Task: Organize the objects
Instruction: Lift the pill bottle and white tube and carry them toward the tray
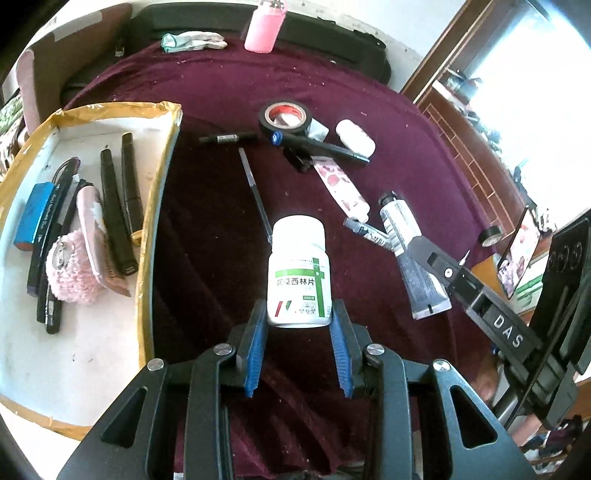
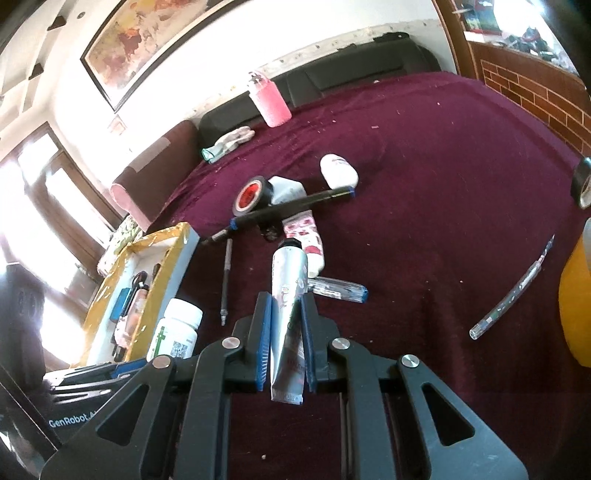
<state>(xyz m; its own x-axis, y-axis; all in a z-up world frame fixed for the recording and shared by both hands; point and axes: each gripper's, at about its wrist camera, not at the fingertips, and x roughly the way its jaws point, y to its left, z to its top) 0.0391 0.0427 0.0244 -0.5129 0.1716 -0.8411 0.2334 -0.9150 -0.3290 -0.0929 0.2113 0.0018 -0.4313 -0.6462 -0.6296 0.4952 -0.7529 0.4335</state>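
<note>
My left gripper (image 1: 298, 314) is shut on a white pill bottle (image 1: 298, 269) with a green label, held upright above the maroon cloth (image 1: 221, 92). The bottle also shows in the right wrist view (image 2: 177, 332). My right gripper (image 2: 286, 306) is shut on a silver tube (image 2: 290, 295) with a black cap; the tube also shows in the left wrist view (image 1: 406, 240). A white box with gold-taped rim (image 1: 155, 206) at the left holds black pens, a blue case and pink items. It shows in the right wrist view too (image 2: 173, 258).
Loose on the cloth lie a black tape roll (image 1: 284, 118), a black marker (image 1: 321, 144), a floral tube (image 1: 341, 184), a white case (image 1: 355, 137), thin pens (image 1: 255, 192) and a clear pen (image 2: 513, 288). A pink bottle (image 1: 264, 26) and a glove (image 1: 192, 40) sit at the far edge.
</note>
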